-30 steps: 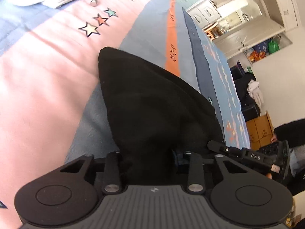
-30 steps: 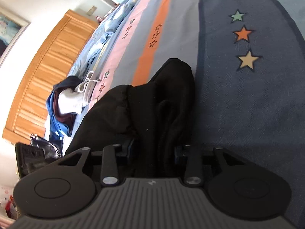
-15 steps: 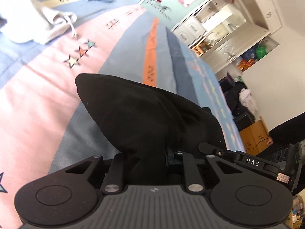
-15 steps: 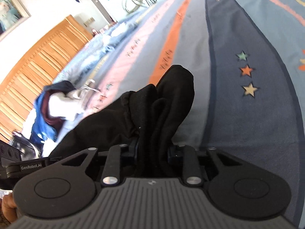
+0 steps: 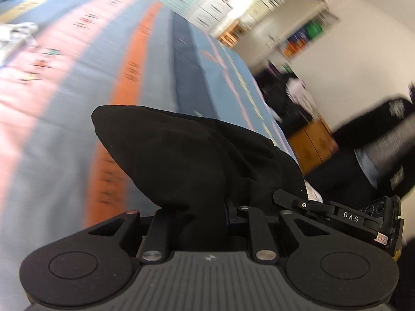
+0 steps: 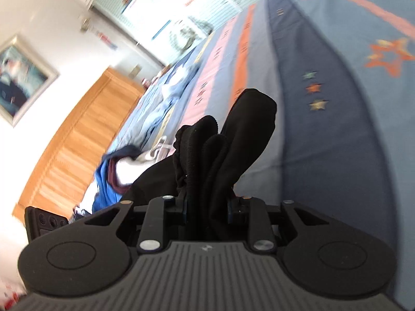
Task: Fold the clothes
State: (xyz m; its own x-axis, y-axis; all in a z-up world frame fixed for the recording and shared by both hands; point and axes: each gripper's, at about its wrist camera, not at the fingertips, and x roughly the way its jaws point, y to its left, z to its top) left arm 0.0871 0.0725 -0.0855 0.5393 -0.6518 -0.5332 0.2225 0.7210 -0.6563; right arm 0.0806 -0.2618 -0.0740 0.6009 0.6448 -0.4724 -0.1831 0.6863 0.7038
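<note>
Left wrist view: the left gripper point(image 5: 207, 207) is clamped on a bunched fold of the black garment point(image 5: 186, 155), which bulges forward from between the fingers and is held above the striped bedspread point(image 5: 64, 129). This view alone shows the other handheld unit, marked "DAS" point(image 5: 350, 217), at lower right, a person's dark sleeve point(image 5: 376, 140) beyond it, and blurred white cabinets point(image 5: 233, 5) past the bed's far edge.

Right wrist view: the right gripper point(image 6: 207, 207) is closed on several gathered layers of the same black garment point(image 6: 233, 140), which rise in upright folds over the bedspread point(image 6: 324, 142). Only here appear the coloured stars point(image 6: 315, 88) on the dark blue band, a heap of blue and white clothing point(image 6: 116, 176) at left on the bed, a wooden headboard point(image 6: 77, 140) and a framed picture point(image 6: 20, 77) on the wall.
</note>
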